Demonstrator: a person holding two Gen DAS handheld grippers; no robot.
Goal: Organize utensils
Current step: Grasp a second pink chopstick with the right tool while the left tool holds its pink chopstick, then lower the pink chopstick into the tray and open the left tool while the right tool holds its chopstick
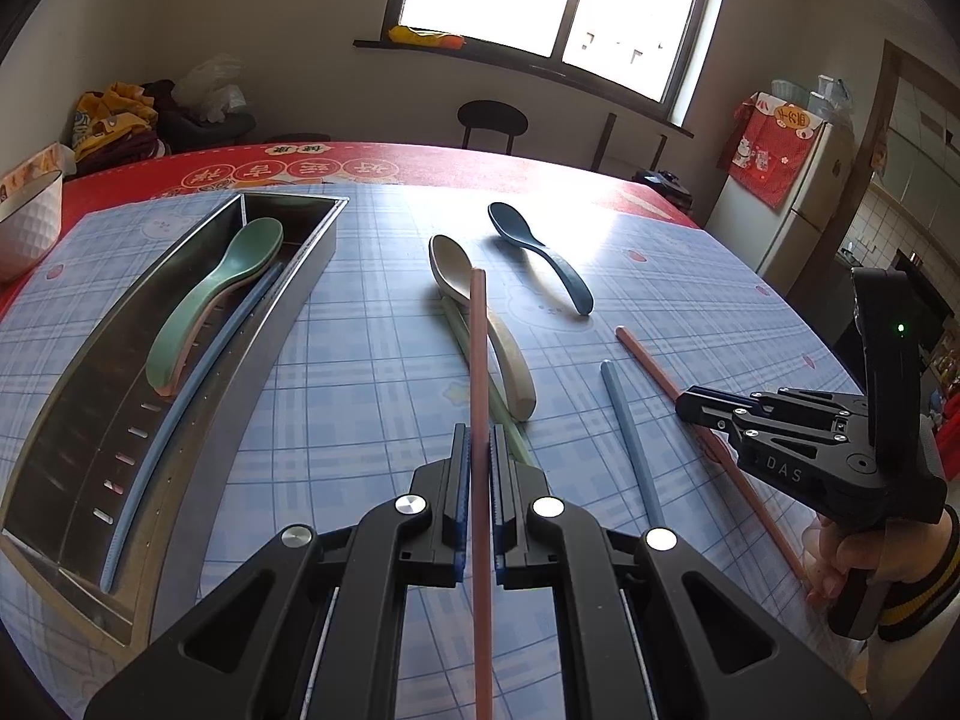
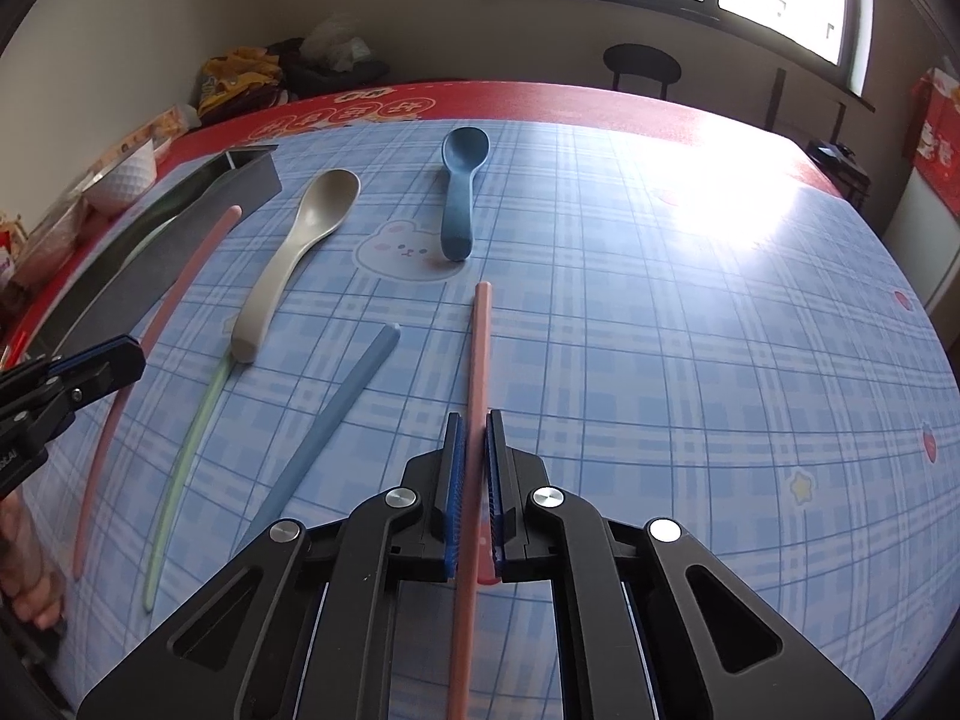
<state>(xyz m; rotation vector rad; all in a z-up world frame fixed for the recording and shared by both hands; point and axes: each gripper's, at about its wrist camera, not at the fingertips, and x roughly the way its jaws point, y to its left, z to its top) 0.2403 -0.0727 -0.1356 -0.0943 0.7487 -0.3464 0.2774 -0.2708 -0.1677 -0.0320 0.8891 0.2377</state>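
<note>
The long rectangular brushed-metal utensil tray shows a dull sheen. The sage-green spoon, beige spoon and dark blue spoon look like matt plastic. The blue plaid table cover is smooth and glossy, glaring under the window.

- metal tray: long steel box lying flat, with a green spoon stacked on a pink one and a blue chopstick inside
- beige spoon, right of the tray, bowl up, over a green chopstick
- dark blue spoon, further right
- second blue chopstick flat
- two pink chopsticks, each clamped in a gripper
</note>
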